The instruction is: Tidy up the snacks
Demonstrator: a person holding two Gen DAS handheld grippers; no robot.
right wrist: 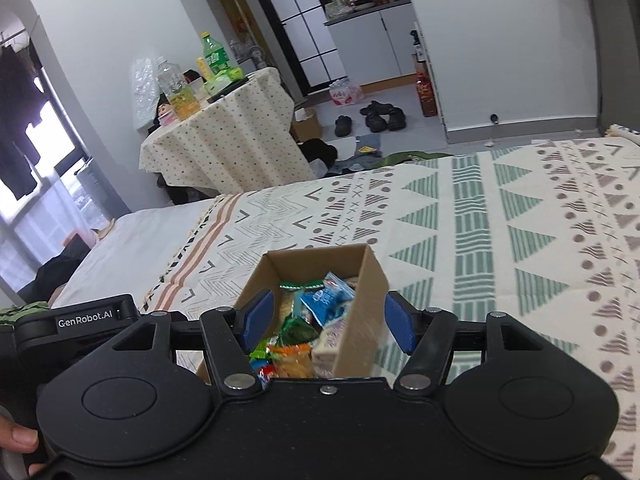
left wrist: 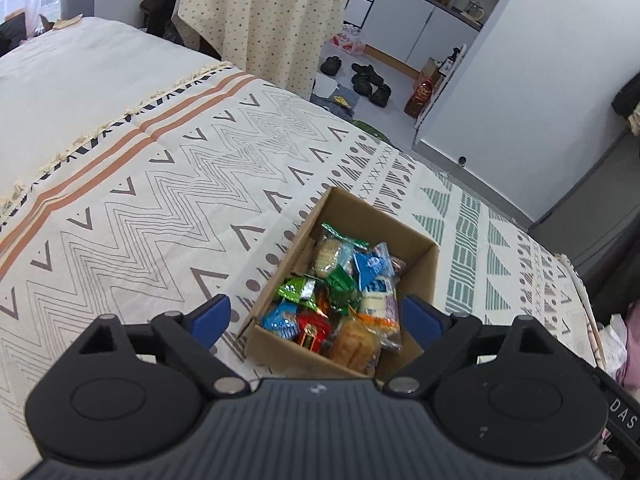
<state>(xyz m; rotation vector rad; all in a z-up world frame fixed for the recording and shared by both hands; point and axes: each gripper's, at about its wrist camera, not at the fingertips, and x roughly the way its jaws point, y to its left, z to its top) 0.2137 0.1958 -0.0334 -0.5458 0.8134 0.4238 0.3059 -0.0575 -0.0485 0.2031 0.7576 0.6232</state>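
While both grippers hang above the bed (left wrist: 120,184), a cardboard box (left wrist: 416,276) of wrapped snacks (left wrist: 340,288) sits on the patterned bedspread (right wrist: 500,240), open at the top. In the left wrist view the left gripper (left wrist: 318,316) has its blue fingers (left wrist: 210,316) spread wide, one at 9 o'clock of the box's near corner and the other at 3 o'clock over its near right wall; nothing lies between them and they grip nothing. Its black body cuts off the box's nearest edge.

From the right wrist view, the right gripper (right wrist: 326,320) shows its fingers (right wrist: 256,320) parted about halfway and empty, with the box behind them. That box's near half is hidden by the gripper body, and its right wall (right wrist: 360,320) blurs, so whether the right finger touches the cardboard cannot be told. A fingertip of the person's hand (right wrist: 18,440) shows at the 8 o'clock edge, mostly cut off.

Inside the box lie green foil packets, blue packets, a red one and orange-wrapped pastries, piled so that the lower ones are covered; their print is too small to read. Beyond the bed, at 11 o'clock, stands a counter (right wrist: 224,144) under a dotted cloth with bottles (right wrist: 214,56) on it.
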